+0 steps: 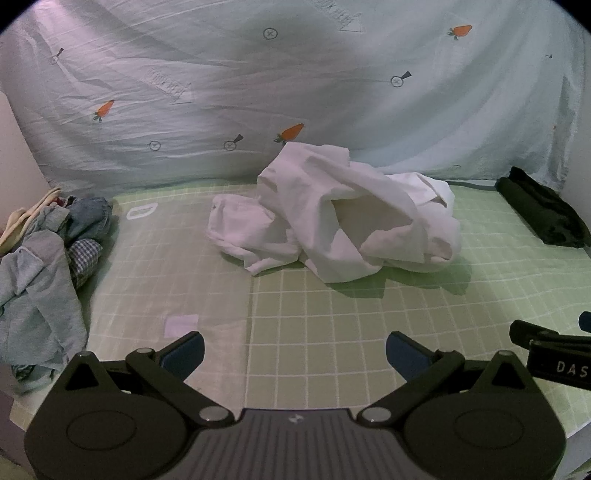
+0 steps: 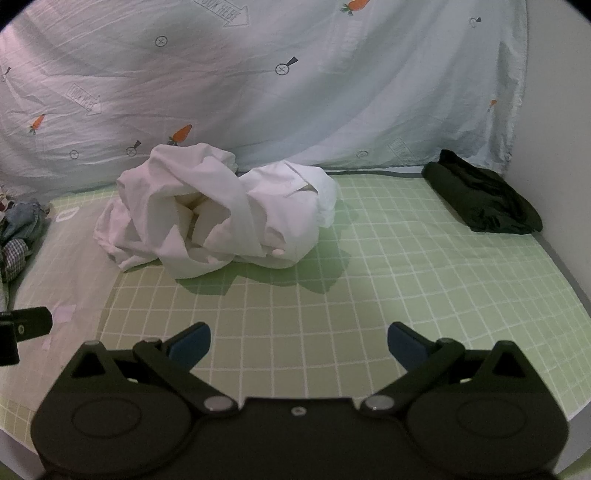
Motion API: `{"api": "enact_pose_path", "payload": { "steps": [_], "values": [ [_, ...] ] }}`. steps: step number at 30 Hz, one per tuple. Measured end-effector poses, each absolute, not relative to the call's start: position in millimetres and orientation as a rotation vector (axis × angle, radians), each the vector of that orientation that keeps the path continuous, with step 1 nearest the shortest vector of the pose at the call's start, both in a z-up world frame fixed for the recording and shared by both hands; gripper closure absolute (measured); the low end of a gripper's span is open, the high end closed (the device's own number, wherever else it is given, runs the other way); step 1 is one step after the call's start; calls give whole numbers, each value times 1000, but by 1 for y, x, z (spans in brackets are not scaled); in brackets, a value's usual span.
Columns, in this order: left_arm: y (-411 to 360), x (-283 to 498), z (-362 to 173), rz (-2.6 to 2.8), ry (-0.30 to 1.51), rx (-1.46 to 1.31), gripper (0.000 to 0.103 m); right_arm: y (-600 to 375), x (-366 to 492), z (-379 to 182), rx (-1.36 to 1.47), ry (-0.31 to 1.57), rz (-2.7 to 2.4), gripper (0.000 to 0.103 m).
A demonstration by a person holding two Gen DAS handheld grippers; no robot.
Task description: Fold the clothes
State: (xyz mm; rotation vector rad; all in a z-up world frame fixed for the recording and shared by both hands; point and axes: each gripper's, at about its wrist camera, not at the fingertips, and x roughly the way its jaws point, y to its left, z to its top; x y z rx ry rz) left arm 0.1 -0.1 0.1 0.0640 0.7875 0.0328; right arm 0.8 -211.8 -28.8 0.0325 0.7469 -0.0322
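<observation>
White cotton-like cloth, a crumpled white garment (image 1: 332, 214), lies bunched in a heap toward the back of the green gridded mat (image 1: 295, 314) that covers the table, just in front of the hanging backdrop sheet (image 1: 258, 92). It is not spread out or folded at all, so this piece looks to be at its very start.

At the far right of the mat sits a dark garment (image 2: 480, 195), laid in a compact, roughly folded bundle; I judge that 1 piece is done. At the left edge a pile of unfolded clothes (image 1: 48, 251), with denim, checked and pale blue fabrics, waits, so most of the work seems left.

Both tools hover over the near part of the mat, well apart from the white heap. The left tool (image 1: 295, 354) has its blue-padded fingers spread wide with nothing between them, and the right tool (image 2: 299, 347) is likewise spread wide and holds nothing.

Readable writing: the backdrop sheet carries printed arrows reading "LOOK HERE" (image 2: 221, 13) among carrot motifs. In the left wrist view, the right tool's side shows the letters "DAS", cut off at the frame edge.
</observation>
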Motion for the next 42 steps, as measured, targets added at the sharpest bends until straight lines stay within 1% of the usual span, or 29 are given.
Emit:
{"api": "enact_pose_path", "payload": {
  "steps": [42],
  "values": [
    [2,4,-2,21,806,53,0,-211,4,-31,31,753,-32,0]
  ]
}}
